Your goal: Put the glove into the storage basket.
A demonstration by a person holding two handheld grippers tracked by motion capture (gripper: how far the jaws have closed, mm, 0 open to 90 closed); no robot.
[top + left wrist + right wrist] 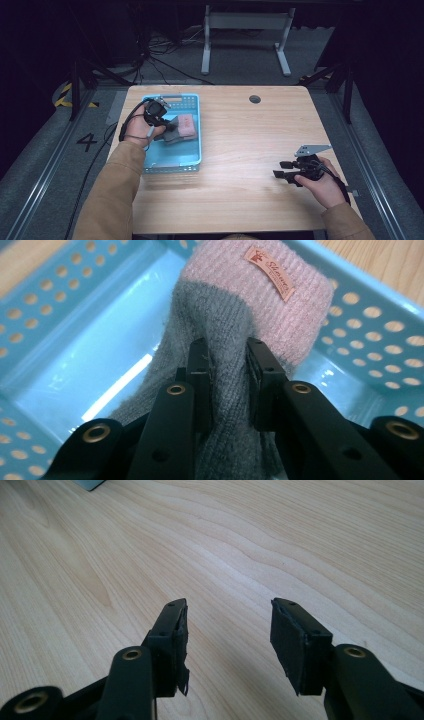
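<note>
Grey-and-pink knitted glove sits in our blue basket at left of the high view, our left gripper pinching its grey part. At lower right, our right gripper gapes empty over the wooden table.

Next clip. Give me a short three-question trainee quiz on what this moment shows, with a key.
1. True or false: the left claw is shut on the grey part of the knit glove.
2. Where does the glove lie? A) on the bare table B) inside the blue basket C) on the floor
3. Fill in: the right claw stands ____ over the wooden table, with nothing between its jaws.

Key: 1 true; 2 B; 3 open. The glove's pink cuff carries a small sewn label, and the left claw's jaws pinch the fabric just below that cuff.
</note>
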